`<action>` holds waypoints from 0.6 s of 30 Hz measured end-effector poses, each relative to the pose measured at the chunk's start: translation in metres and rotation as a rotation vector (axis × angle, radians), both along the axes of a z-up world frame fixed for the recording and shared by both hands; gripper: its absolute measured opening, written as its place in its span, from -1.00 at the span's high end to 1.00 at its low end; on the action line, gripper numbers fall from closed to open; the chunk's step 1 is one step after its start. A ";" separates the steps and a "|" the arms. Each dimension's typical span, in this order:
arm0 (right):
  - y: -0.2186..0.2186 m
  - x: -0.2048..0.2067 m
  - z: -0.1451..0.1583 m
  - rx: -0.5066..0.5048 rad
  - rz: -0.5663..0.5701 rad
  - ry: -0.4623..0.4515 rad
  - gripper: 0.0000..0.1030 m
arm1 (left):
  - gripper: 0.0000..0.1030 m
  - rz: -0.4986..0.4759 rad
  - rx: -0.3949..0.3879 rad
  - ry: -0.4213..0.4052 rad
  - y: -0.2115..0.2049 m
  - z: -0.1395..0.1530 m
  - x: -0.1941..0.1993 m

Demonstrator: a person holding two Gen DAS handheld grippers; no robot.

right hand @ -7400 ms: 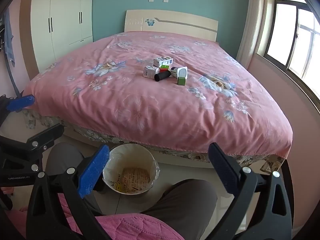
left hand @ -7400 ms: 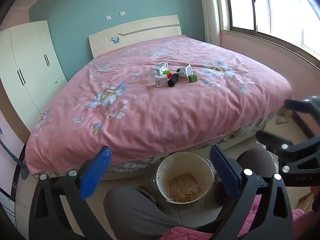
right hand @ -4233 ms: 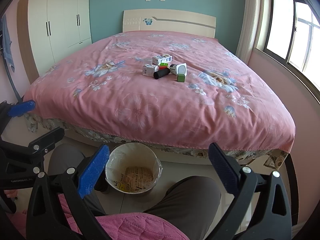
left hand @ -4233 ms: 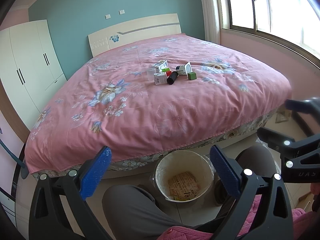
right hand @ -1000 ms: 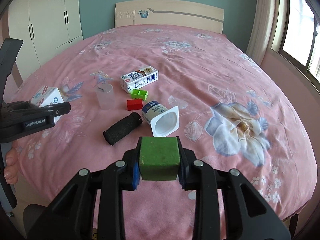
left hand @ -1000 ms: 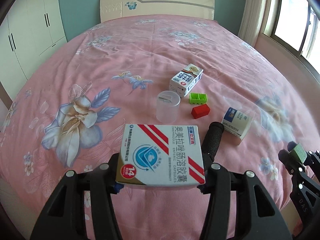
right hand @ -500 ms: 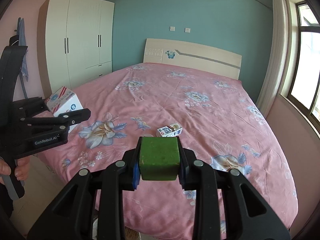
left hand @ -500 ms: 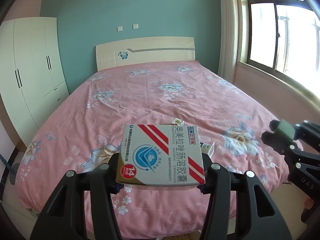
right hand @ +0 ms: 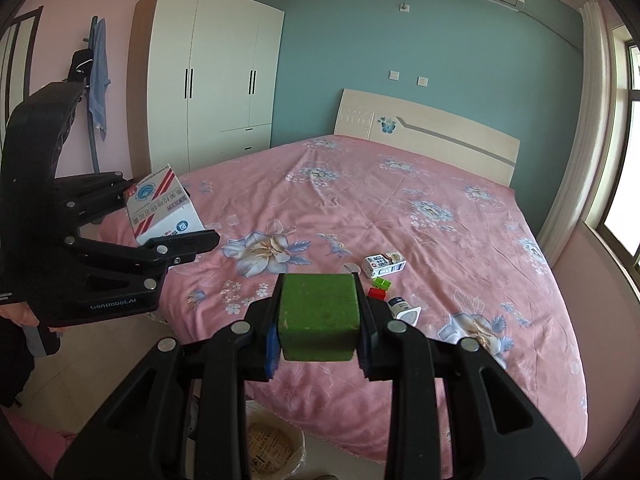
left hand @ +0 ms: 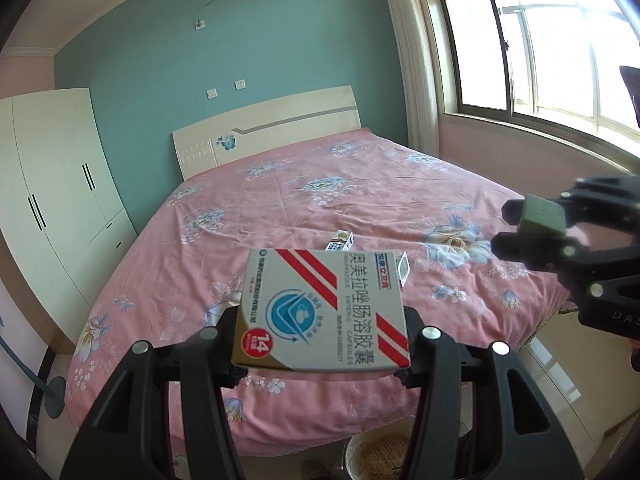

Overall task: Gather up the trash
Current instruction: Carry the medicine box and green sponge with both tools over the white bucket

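Medicine box and green block now lifted off the bed.

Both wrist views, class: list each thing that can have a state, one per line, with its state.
Left tongs: shut on the medicine box, held off the bed.
Right tongs: shut on the green block, held off the bed.
Milk carton: lying on its side.
Yogurt cup: tipped over.
Trash bucket: open, bag-lined.
Wardrobe: doors closed.

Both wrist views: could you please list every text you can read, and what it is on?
"14": medicine box, red circle.
"ENTERIC CAPSULES": same box; its Chinese lines are too blurred for me.
"GenRobot.AI": left gripper body.
"DA": right gripper body, cut off.
Milk carton: too small.
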State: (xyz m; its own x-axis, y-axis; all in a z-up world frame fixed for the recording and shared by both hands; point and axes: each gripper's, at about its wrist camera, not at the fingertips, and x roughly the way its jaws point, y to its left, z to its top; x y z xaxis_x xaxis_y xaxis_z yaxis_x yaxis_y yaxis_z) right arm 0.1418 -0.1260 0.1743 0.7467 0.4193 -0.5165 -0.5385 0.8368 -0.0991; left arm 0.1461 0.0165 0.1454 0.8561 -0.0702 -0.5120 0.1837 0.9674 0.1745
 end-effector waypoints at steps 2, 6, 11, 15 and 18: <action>-0.001 -0.005 -0.012 -0.004 0.004 0.026 0.40 | -0.08 -0.007 0.004 0.044 0.001 -0.015 -0.001; -0.002 -0.007 -0.041 -0.020 0.001 0.082 0.40 | -0.08 0.009 0.023 0.125 0.009 -0.051 -0.002; -0.002 0.000 -0.082 -0.029 -0.009 0.181 0.40 | -0.08 0.006 0.010 0.242 0.015 -0.095 0.004; 0.000 0.010 -0.118 -0.038 -0.014 0.263 0.41 | -0.08 -0.001 0.027 0.308 0.009 -0.130 0.006; 0.002 0.015 -0.149 -0.044 -0.014 0.332 0.40 | -0.08 -0.008 0.052 0.360 0.002 -0.159 0.007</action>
